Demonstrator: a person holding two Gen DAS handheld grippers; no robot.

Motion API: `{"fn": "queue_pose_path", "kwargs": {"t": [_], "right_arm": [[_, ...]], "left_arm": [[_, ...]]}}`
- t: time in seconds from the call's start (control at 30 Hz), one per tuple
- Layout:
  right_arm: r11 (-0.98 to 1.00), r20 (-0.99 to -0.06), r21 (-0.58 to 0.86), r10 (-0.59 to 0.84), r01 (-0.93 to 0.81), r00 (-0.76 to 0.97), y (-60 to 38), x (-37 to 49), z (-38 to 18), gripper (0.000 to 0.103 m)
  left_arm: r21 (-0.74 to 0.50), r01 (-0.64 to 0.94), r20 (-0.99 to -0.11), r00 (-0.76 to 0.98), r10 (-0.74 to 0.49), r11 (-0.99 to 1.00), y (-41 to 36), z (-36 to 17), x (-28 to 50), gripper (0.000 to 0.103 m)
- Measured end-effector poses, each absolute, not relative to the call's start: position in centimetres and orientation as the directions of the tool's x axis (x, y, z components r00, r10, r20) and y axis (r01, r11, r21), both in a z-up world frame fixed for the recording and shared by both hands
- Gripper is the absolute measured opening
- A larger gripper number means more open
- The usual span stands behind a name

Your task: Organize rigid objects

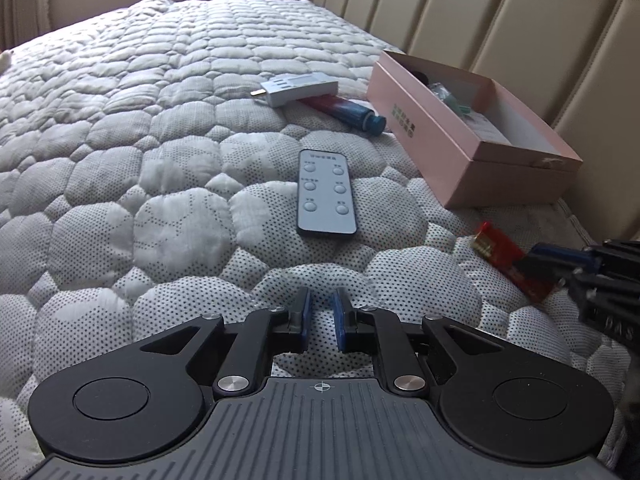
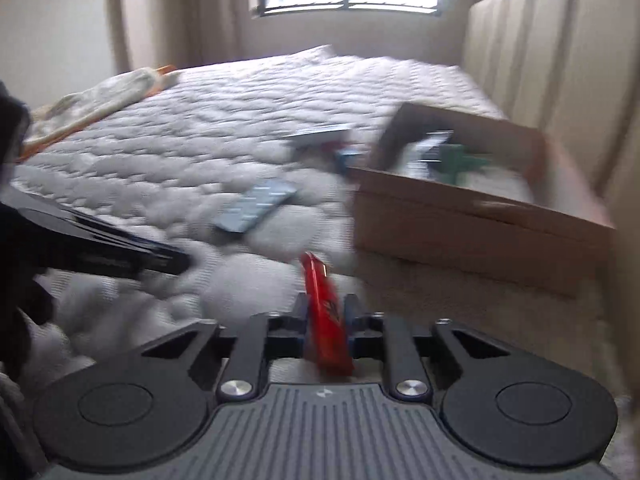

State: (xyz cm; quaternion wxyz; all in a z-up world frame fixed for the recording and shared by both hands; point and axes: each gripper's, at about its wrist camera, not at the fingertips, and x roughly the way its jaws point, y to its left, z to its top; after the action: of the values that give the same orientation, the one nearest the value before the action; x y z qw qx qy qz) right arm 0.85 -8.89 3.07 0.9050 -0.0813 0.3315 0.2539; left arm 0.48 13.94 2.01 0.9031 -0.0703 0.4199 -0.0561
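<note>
Softly quilted mattress (image 1: 160, 208), flat grey remote (image 1: 325, 192), right claw (image 2: 325, 312) pinching glossy red packet (image 2: 326, 320), left claw (image 1: 322, 316) pressed together, empty.

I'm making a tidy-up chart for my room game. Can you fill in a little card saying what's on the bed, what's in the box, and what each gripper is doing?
Place: quilted mattress by a padded headboard
Box: pink box, open, some small items already inside
Lying loose: grey remote; white adapter resting on a red-and-blue tube
Right gripper: shut on a red packet
Left gripper: shut, holds nothing, behind the remote
</note>
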Motion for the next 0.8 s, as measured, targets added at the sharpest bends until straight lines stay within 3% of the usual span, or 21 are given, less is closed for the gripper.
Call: {"fn": "queue_pose_path", "kwargs": {"t": [0.17, 0.37, 0.53, 0.7, 0.8], "right_arm": [[0.918, -0.640, -0.026, 0.288, -0.395, 0.712, -13.4, 1.8, 2.1, 0.013], [0.926, -0.632, 0.020, 0.304, -0.377, 0.713, -15.4, 1.8, 0.3, 0.018], [0.918, -0.612, -0.013, 0.306, -0.395, 0.729, -14.6, 1.2, 0.0, 0.027], [0.917, -0.607, 0.028, 0.331, -0.397, 0.722, -14.9, 1.4, 0.0, 0.034], [0.912, -0.603, 0.037, 0.346, -0.408, 0.719, -15.0, 1.3, -0.1, 0.043]], "left_arm": [[-0.162, 0.080, -0.743, 0.646, -0.175, 0.984, 13.1, 1.7, 0.6, 0.013], [-0.153, 0.115, -0.752, 0.631, -0.191, 0.981, 13.0, 1.7, 0.8, 0.013], [-0.230, 0.055, -0.751, 0.625, -0.214, 0.972, 14.5, 1.4, 1.4, 0.018], [-0.121, 0.076, -0.764, 0.629, -0.142, 0.990, 13.7, 1.7, 1.6, 0.018], [-0.057, 0.109, -0.775, 0.622, -0.113, 0.992, 12.6, 1.7, 1.5, 0.016]]}}
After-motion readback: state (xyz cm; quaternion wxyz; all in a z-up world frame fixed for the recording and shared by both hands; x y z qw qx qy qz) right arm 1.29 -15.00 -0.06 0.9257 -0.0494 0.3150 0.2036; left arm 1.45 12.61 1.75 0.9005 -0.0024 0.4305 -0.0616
